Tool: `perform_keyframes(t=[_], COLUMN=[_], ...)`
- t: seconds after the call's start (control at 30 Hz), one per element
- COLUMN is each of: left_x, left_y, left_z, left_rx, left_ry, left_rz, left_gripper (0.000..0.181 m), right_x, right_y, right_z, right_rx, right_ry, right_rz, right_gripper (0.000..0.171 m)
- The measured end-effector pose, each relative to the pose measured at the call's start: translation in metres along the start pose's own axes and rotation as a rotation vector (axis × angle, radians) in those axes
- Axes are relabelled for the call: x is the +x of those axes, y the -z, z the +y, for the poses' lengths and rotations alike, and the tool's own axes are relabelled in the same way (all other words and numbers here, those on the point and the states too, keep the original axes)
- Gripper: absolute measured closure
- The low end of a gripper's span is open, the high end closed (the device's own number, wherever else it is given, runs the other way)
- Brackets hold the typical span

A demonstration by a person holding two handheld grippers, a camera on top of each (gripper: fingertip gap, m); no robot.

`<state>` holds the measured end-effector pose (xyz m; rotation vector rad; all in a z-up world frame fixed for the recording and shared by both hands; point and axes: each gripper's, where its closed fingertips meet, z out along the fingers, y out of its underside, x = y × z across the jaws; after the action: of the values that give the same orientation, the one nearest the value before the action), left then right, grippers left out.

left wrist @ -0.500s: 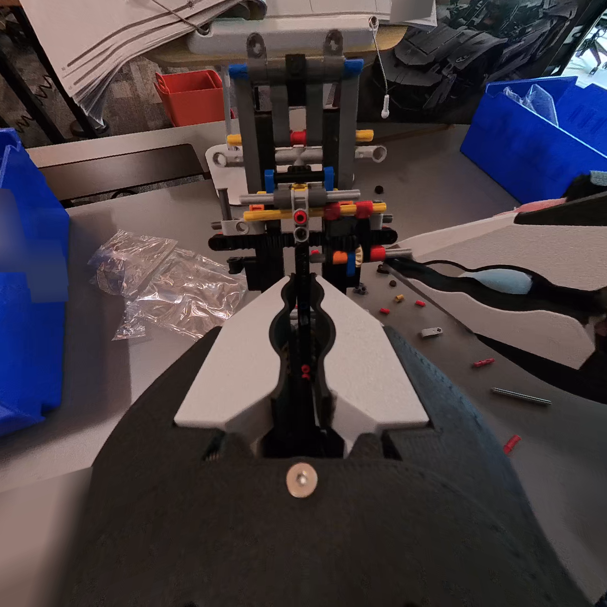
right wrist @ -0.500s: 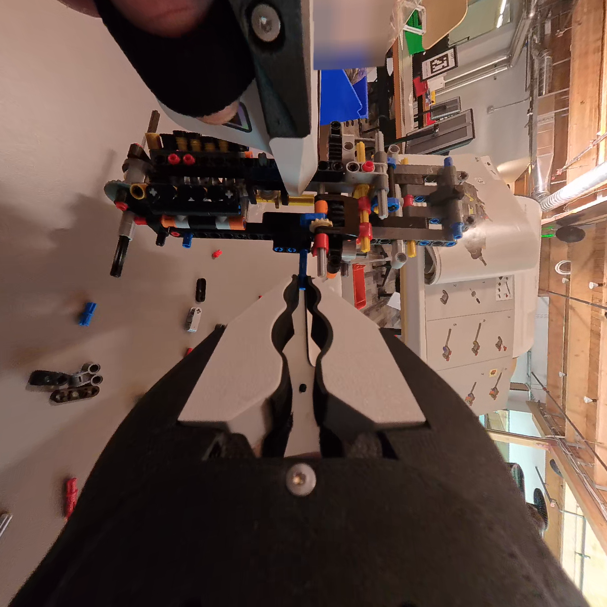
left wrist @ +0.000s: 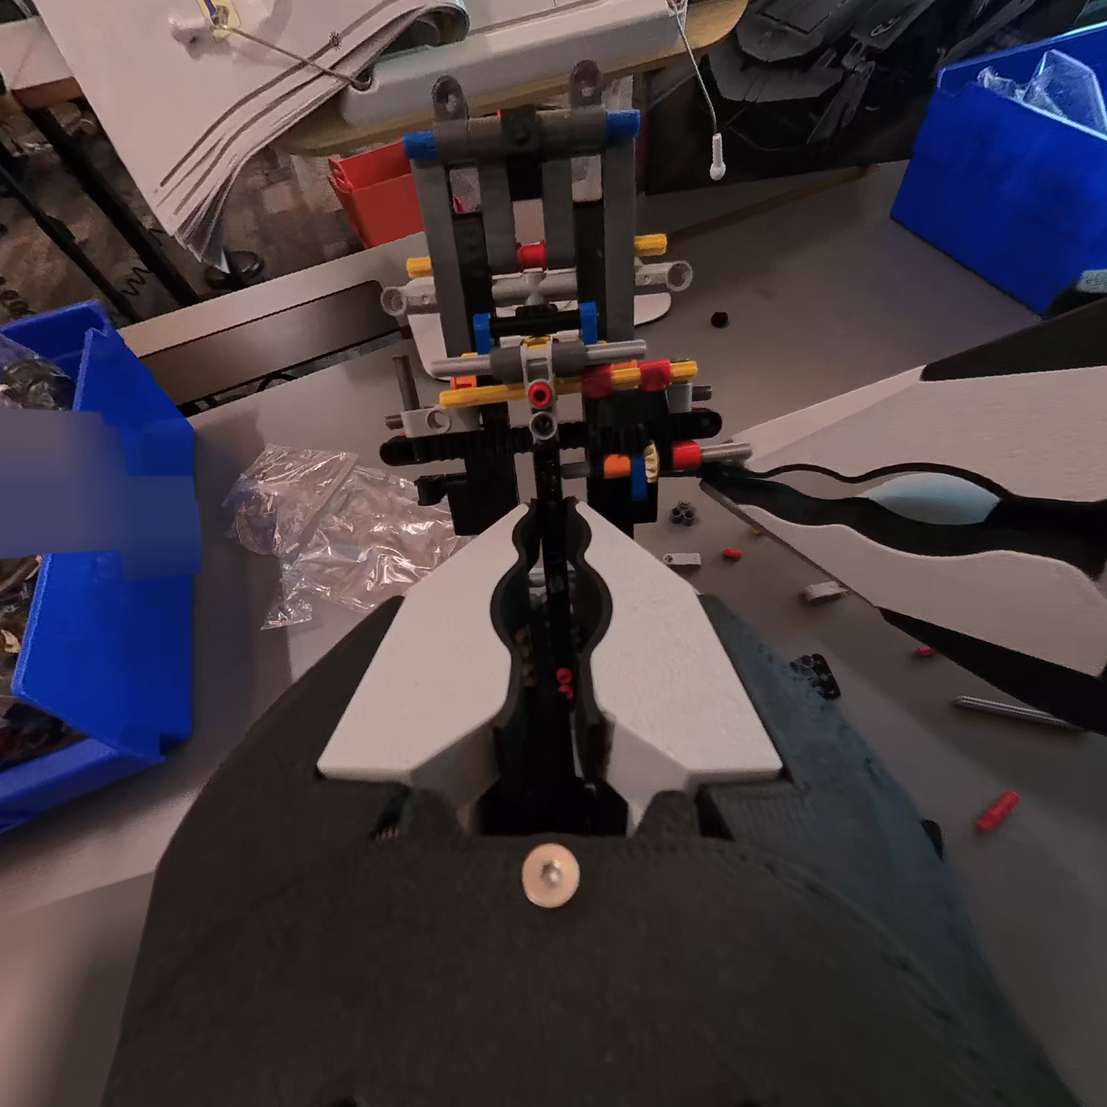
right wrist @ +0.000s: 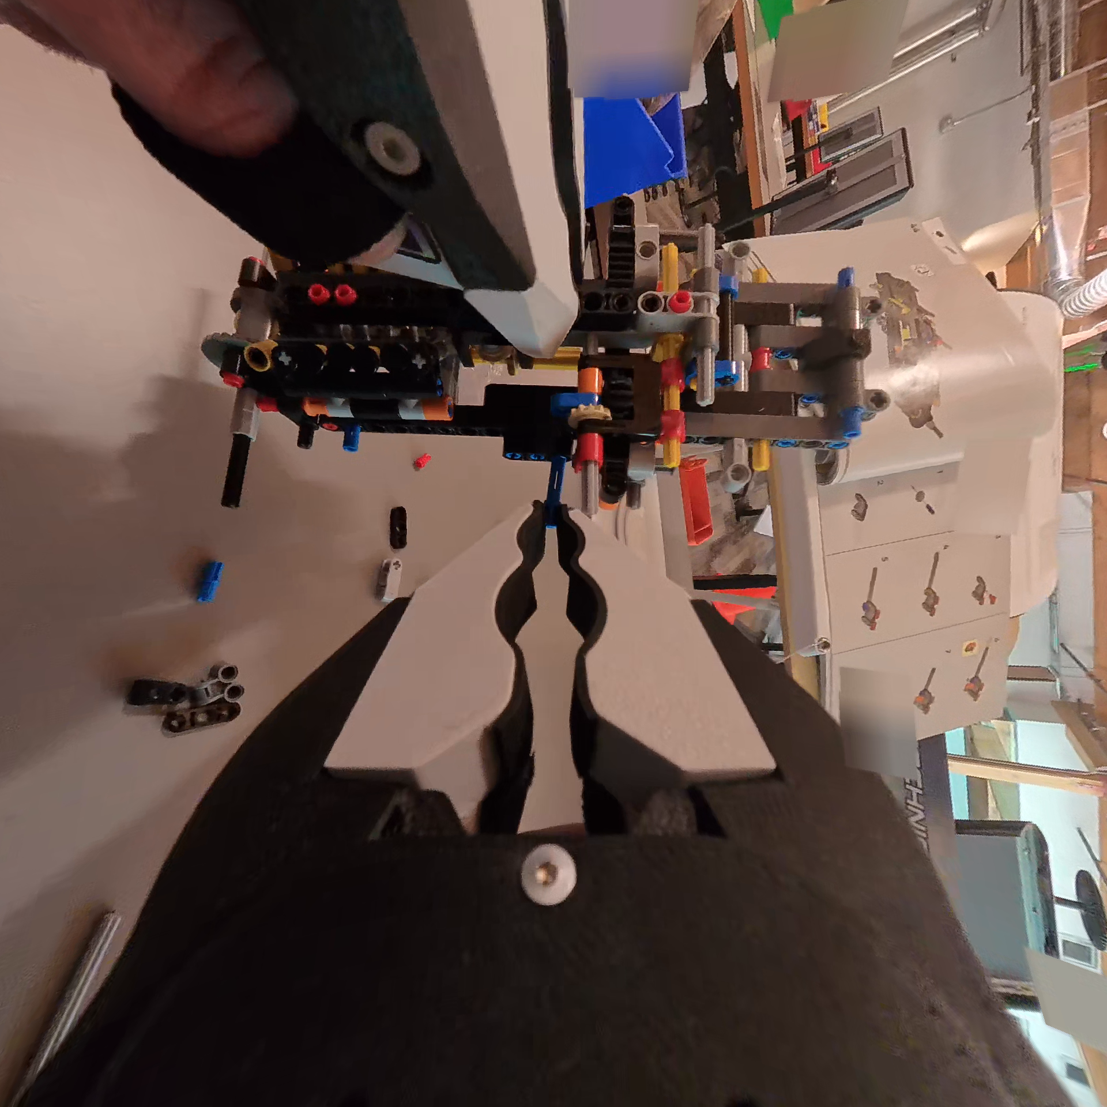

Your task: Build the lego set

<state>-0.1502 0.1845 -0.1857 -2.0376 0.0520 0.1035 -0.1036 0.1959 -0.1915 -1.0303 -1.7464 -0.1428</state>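
The left gripper (left wrist: 548,515) has its fingers clamped on a black beam at the near end of the lego model (left wrist: 539,359), which stands on the grey table (left wrist: 838,335) directly ahead of it. The right gripper (right wrist: 550,515), fingers pressed together on a small blue pin (right wrist: 556,479), holds that pin against the black underside of the model's mid-section. In the left wrist view the right gripper enters from the right edge and its tips meet the model just beside a red bush on a grey axle (left wrist: 713,453). In the right wrist view the left gripper and the hand (right wrist: 197,78) holding it cover the upper part of the model. Loose parts lie near the model: a blue pin (right wrist: 209,580), a black connector (right wrist: 398,527), a grey connector (right wrist: 389,578), a cluster of grey and black links (right wrist: 191,698), red pins (left wrist: 997,810). Crumpled clear bags (left wrist: 335,539) lie left of the model, a blue bin (left wrist: 102,629) beyond them. Farther off stand a red bin (left wrist: 377,197) and another blue bin (left wrist: 1006,174).
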Motion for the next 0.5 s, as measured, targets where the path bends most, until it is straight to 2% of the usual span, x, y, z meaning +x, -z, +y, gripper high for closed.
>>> perform_keyframes(t=[0.3, 0.5], left_x=[0.000, 0.000], left_y=[0.001, 0.004], left_z=[0.003, 0.008], left_rx=[-0.022, -0.070], left_ry=[-0.067, -0.114], left_rz=[-0.040, -0.041], left_gripper=[0.174, 0.174], right_x=[-0.005, -0.013], right_y=[-0.001, -0.001], right_z=[0.000, -0.003], right_rx=[0.045, 0.108], right_ry=[-0.084, -0.217], right_rz=[-0.024, -0.089], right_gripper=[0.170, 0.171])
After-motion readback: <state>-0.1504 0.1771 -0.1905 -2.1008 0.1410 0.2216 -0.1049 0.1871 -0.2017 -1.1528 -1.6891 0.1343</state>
